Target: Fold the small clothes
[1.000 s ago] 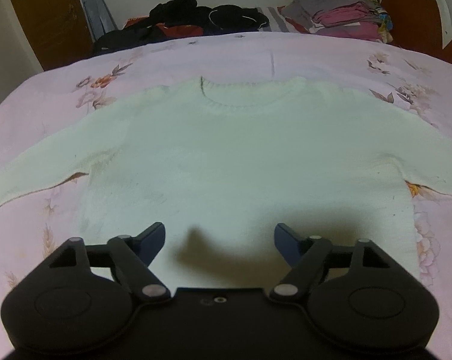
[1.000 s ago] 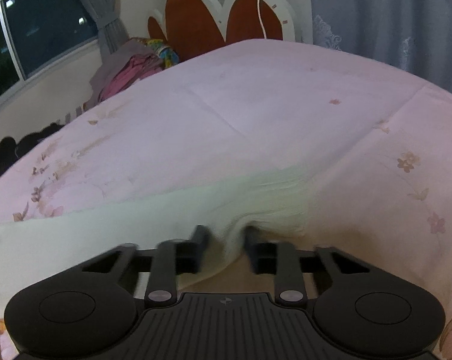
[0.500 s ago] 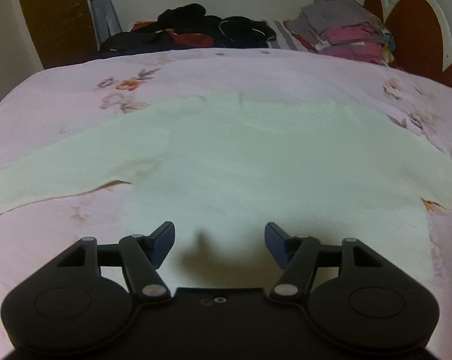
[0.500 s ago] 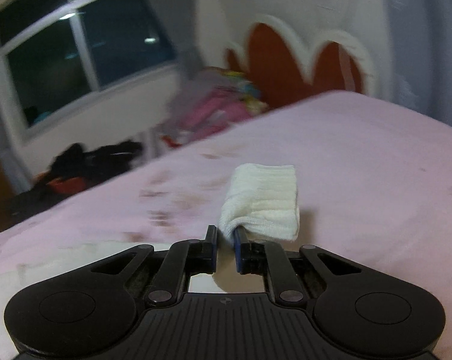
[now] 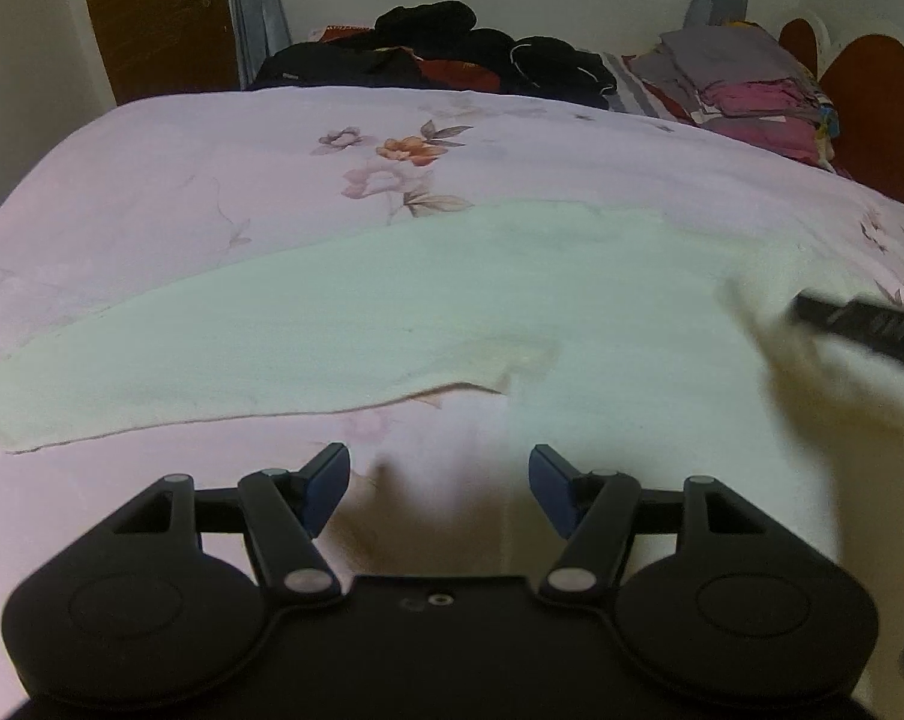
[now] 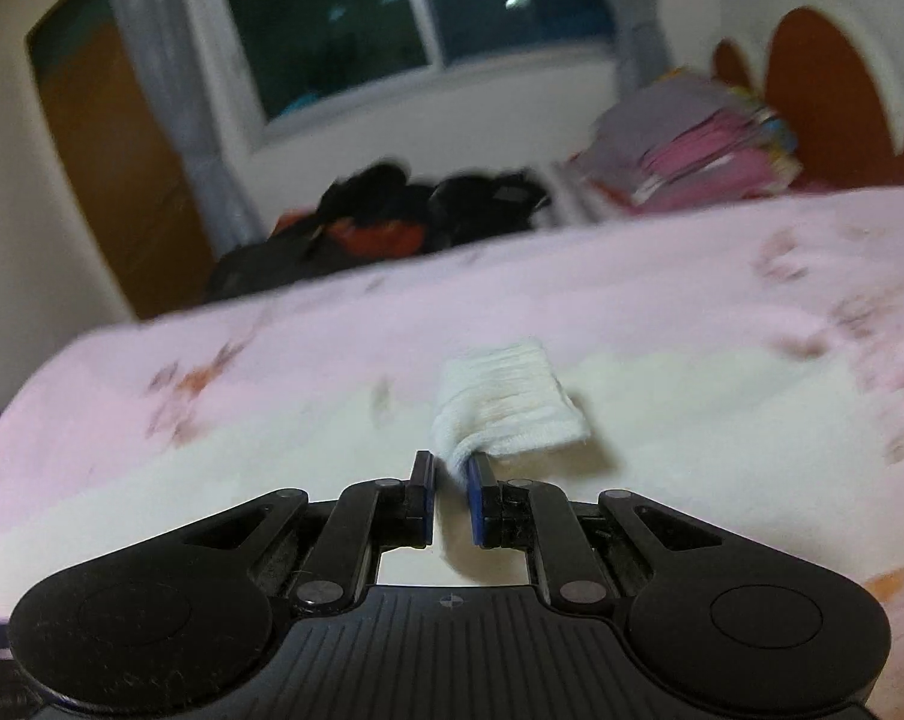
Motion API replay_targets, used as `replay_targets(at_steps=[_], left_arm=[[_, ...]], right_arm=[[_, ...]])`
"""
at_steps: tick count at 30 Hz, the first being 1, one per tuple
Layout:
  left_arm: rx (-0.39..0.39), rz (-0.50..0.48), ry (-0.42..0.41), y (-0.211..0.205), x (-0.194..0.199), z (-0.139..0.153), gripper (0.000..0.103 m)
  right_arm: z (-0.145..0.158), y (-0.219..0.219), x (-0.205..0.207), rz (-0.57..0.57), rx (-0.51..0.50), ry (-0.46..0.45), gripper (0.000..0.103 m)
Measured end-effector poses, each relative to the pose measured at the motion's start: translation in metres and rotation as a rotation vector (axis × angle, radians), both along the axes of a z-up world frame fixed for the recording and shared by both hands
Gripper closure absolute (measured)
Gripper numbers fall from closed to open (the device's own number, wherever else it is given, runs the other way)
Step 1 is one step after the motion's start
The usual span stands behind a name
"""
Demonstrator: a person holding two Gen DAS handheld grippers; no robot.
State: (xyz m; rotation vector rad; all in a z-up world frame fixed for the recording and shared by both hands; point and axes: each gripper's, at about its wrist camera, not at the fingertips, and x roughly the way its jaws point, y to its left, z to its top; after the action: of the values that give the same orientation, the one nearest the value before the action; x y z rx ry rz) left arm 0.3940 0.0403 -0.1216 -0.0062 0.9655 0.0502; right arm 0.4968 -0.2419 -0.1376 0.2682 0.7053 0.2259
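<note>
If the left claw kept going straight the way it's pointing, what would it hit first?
Probably the pink bedsheet just short of the white sweater, near its left sleeve edge. The left claw is open and empty; depth is uncertain.

The left gripper (image 5: 439, 489) points steeply down, and its 2 blue-padded fingers (image 5: 326, 483) stand well apart with nothing between them. The right gripper (image 6: 450, 480) points less steeply down, and its 2 fingers are pinched almost together on the ribbed cuff of the white knitted sweater sleeve (image 6: 506, 405).
</note>
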Motion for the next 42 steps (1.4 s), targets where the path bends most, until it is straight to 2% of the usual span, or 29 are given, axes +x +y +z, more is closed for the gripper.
replay_targets(at_steps=[4,7,10,13,16,17,18,19,20,21,23,25,27,29,31,37,39,42], left_arm=[[-0.05,-0.04,0.007,0.004,0.011,-0.005,0.039],[-0.114,-0.088,0.02,-0.003,0.021,-0.008,0.038],[-0.203,-0.13,0.053,-0.017,0.033,-0.014,0.038],[-0.266,-0.172,0.077,-0.037,0.047,-0.023,0.039],[-0.294,-0.214,0.07,-0.062,0.058,-0.032,0.04],[-0.29,-0.217,0.071,-0.068,0.062,-0.037,0.043],[-0.289,-0.215,0.077,-0.074,0.066,-0.042,0.049],[-0.292,-0.209,0.085,-0.078,0.072,-0.048,0.049],[-0.292,-0.2,0.074,-0.08,0.074,-0.051,0.049],[-0.289,-0.194,0.057,-0.082,0.074,-0.051,0.053],[-0.278,-0.177,0.044,-0.088,0.077,-0.053,0.066],[-0.3,-0.157,0.042,-0.091,0.075,-0.053,0.088],[-0.308,-0.145,0.034,-0.094,0.075,-0.051,0.094],[-0.305,-0.139,0.022,-0.098,0.075,-0.047,0.095],[-0.332,-0.126,0.001,-0.096,0.076,-0.037,0.096],[-0.419,-0.103,-0.126,-0.079,0.082,0.019,0.096],[-0.407,-0.095,-0.171,-0.07,0.084,0.033,0.096],[-0.379,-0.063,-0.202,-0.054,0.087,0.038,0.096]], right_arm=[[-0.019,0.03,0.002,0.061,0.014,0.063,0.091],[-0.018,0.034,-0.006,0.059,-0.003,0.059,0.091],[-0.011,0.017,-0.021,0.005,-0.05,0.035,0.091],[-0.009,-0.013,-0.039,-0.06,-0.137,0.027,0.091],[-0.013,-0.051,-0.05,-0.125,-0.195,0.032,0.088],[-0.015,-0.062,-0.054,-0.141,-0.203,0.033,0.082],[-0.017,-0.071,-0.056,-0.161,-0.21,0.031,0.056],[-0.019,-0.08,-0.06,-0.183,-0.219,0.022,0.034],[-0.02,-0.089,-0.064,-0.196,-0.231,0.004,0.032],[-0.022,-0.095,-0.066,-0.202,-0.248,-0.002,0.032],[-0.028,-0.107,-0.067,-0.215,-0.262,-0.001,0.032],[-0.036,-0.124,-0.069,-0.229,-0.239,0.023,0.032],[-0.043,-0.135,-0.068,-0.248,-0.235,0.038,0.032],[-0.046,-0.143,-0.068,-0.258,-0.222,0.045,0.035],[-0.05,-0.149,-0.066,-0.262,-0.226,0.06,0.045],[-0.057,-0.152,-0.061,-0.253,-0.228,0.076,0.045],[-0.058,-0.15,-0.057,-0.251,-0.237,0.071,0.045],[-0.058,-0.148,-0.049,-0.257,-0.218,0.073,0.045]])
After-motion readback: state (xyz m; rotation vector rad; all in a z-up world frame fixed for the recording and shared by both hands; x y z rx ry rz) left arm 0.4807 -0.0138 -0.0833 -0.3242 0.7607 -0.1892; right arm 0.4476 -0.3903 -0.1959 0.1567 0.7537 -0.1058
